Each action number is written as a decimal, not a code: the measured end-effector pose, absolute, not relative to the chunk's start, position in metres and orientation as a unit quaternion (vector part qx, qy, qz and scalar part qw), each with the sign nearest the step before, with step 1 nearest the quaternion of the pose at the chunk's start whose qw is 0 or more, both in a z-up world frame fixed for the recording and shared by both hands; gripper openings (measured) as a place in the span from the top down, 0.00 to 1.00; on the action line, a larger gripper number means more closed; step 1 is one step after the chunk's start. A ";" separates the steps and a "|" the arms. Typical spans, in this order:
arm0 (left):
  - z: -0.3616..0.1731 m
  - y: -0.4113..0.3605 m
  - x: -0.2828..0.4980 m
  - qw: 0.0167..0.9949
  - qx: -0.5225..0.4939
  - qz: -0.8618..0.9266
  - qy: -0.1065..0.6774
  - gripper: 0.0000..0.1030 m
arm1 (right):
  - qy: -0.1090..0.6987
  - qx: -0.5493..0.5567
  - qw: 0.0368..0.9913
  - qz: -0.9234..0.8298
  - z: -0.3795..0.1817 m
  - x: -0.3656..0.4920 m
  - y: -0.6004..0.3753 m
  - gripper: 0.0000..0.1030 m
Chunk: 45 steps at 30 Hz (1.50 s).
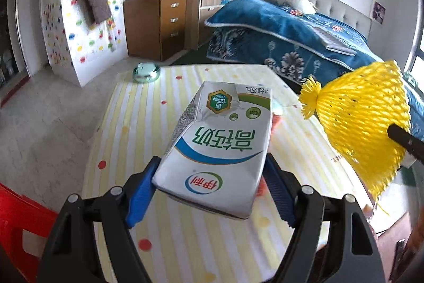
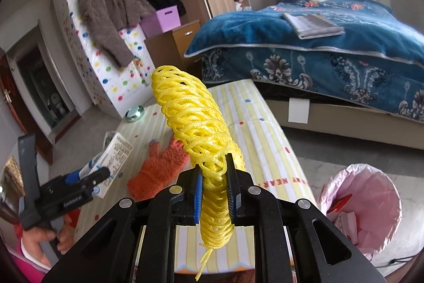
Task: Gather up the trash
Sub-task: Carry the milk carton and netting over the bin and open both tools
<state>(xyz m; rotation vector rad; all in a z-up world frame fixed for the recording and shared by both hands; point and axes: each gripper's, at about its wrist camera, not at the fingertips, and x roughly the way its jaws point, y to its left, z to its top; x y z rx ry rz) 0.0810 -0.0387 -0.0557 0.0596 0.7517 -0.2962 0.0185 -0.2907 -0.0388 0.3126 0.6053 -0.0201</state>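
My left gripper [image 1: 210,177] is shut on a white and green milk carton [image 1: 220,142] and holds it above the striped table [image 1: 137,123]. The carton also shows in the right wrist view [image 2: 114,153], at the left. My right gripper [image 2: 215,177] is shut on a yellow foam fruit net [image 2: 201,129], held above the table; the net also shows in the left wrist view [image 1: 363,121], at the right. A bin with a pink bag [image 2: 363,206] stands on the floor to the right of the table, with some paper in it.
An orange glove [image 2: 159,169] lies on the table between the two grippers. A glass ashtray [image 1: 146,72] sits at the table's far left corner. A bed with a blue blanket [image 2: 318,44] stands beyond the table. A red stool [image 1: 18,224] is at the left.
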 end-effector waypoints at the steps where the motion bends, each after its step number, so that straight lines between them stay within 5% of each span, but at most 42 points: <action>1: -0.053 -0.047 0.074 0.922 0.040 -0.146 0.357 0.27 | 0.295 0.154 0.943 -0.013 -0.038 0.015 -0.293 0.85; 27: -0.076 -0.299 0.016 0.859 0.158 -0.343 0.346 0.27 | 0.314 0.225 0.893 -0.230 -0.082 -0.125 -0.450 0.85; 45: -0.103 -0.400 0.044 0.816 0.177 -0.387 0.391 0.21 | 0.378 0.249 0.856 -0.249 -0.136 -0.095 -0.516 0.82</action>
